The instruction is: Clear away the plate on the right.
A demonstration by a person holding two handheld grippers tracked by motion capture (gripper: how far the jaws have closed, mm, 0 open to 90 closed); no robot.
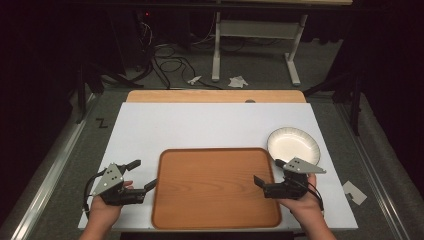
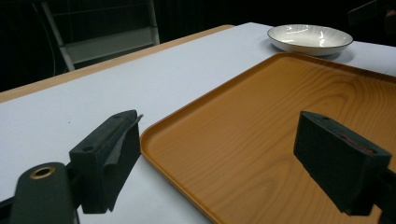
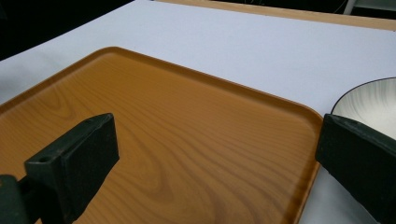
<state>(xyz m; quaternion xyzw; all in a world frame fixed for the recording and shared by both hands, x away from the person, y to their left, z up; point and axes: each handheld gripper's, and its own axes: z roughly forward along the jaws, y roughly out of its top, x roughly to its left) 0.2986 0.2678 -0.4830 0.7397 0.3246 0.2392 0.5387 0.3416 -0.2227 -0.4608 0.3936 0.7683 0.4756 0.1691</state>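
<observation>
High view: a wooden tray [image 1: 215,187] lies on the white counter [image 1: 200,125] at its near edge, empty. The left gripper [image 1: 142,175] hovers just beside the tray's left rim with its jaws spread wide and nothing between them; one jaw is over the counter, the other reaches the rim. The right gripper [image 1: 267,172] hangs over the tray's right rim, jaws also wide apart and empty. A white bowl [image 1: 293,145] with a thin dark rim sits on the counter just beyond the tray's far right corner, close to the right gripper. Nothing lies between either gripper and the tray.

Left gripper view shows the tray [image 2: 289,121] under one jaw and the bowl [image 2: 309,38] farther off. Right gripper view has the bowl [image 3: 369,107] behind one jaw. No writing or labels can be read anywhere.
</observation>
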